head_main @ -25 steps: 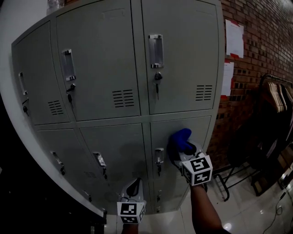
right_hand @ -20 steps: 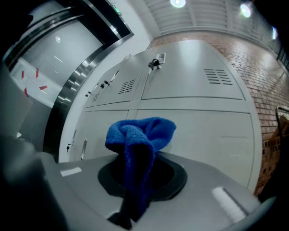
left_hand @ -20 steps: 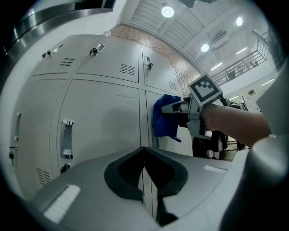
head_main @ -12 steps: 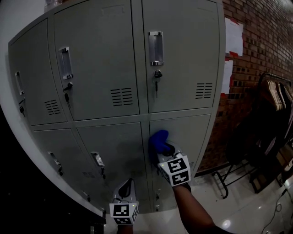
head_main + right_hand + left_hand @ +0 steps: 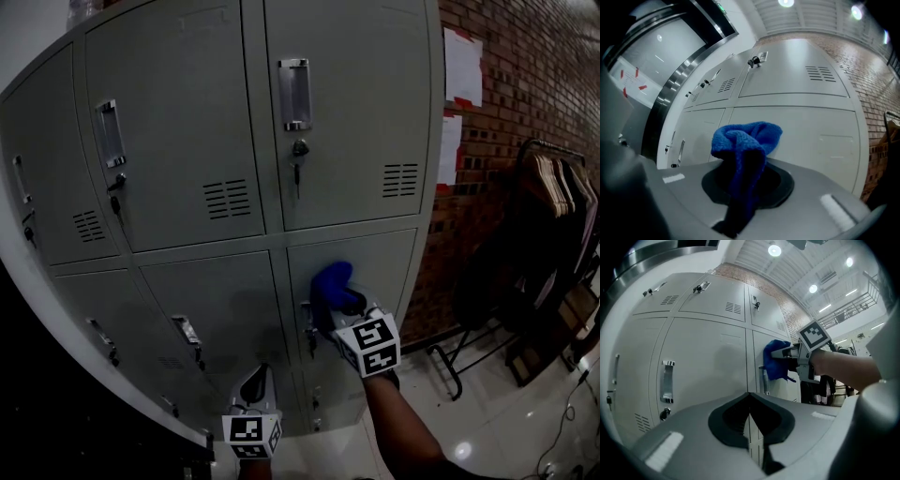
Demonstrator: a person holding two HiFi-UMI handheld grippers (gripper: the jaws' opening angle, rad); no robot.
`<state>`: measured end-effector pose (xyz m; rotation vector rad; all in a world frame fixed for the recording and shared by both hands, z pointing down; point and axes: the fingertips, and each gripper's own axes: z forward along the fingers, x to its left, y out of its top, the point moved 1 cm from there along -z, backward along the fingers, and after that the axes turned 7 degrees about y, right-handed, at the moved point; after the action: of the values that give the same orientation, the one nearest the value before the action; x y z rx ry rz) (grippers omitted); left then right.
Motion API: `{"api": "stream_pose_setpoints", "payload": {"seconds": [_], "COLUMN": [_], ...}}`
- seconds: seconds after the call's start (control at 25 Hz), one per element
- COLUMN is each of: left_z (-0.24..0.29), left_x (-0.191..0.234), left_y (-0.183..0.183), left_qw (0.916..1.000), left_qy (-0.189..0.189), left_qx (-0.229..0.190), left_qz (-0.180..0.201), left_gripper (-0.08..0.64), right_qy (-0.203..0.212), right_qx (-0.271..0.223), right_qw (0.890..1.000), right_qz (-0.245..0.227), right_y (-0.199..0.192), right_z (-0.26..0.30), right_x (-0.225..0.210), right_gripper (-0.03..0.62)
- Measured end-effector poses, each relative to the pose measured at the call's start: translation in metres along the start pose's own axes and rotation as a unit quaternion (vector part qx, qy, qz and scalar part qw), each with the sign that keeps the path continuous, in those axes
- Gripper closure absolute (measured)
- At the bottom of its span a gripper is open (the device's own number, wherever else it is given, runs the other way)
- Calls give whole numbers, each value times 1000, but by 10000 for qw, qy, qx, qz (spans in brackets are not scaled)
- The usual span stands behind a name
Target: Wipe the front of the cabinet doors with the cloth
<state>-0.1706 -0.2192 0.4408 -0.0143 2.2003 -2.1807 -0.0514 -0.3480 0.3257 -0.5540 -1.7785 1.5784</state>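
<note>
Leftward across the lower right cabinet door (image 5: 384, 267) goes my right gripper (image 5: 343, 302), carrying the blue cloth (image 5: 328, 284) from mid-panel to just beside the handle (image 5: 307, 334). I judge that this is one wiping stroke on this door, with the other doors still to do. Its jaws are clamped on the cloth, which looks pressed against the panel. My left gripper (image 5: 259, 386) hangs low near the middle door, jaws together and empty.

Reaches forward with the right gripper (image 5: 341, 305), forearm outstretched, jaws pinching the blue cloth (image 5: 328, 281) — holds the left gripper (image 5: 260, 377) low, jaws together, empty.
</note>
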Motion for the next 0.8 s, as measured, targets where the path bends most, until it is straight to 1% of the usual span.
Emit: {"api": "stream_pose_setpoints", "payload": {"seconds": [0.24, 0.36, 0.56, 0.8], "left_z": [5, 7, 9, 11], "left_x": [-11, -17, -22, -26], "left_y": [0, -1, -1, -1], "left_qw": [10000, 9999, 9999, 9999], "left_qy": [-93, -140, -154, -164], "left_qx": [13, 17, 16, 22], "left_qz": [8, 23, 22, 16], "left_gripper": [546, 546, 546, 546], "right_qy": [-145, -319, -580, -817], "right_qx": [89, 137, 252, 273], "right_qw": [9999, 9994, 9979, 9962], "right_qz": [-10, -10, -161, -106], "right_y": [-8, -12, -18, -24], "right_z": [-18, -30, -46, -64], "right_x": [-29, -48, -76, -105], "right_gripper": [545, 545, 545, 545]}}
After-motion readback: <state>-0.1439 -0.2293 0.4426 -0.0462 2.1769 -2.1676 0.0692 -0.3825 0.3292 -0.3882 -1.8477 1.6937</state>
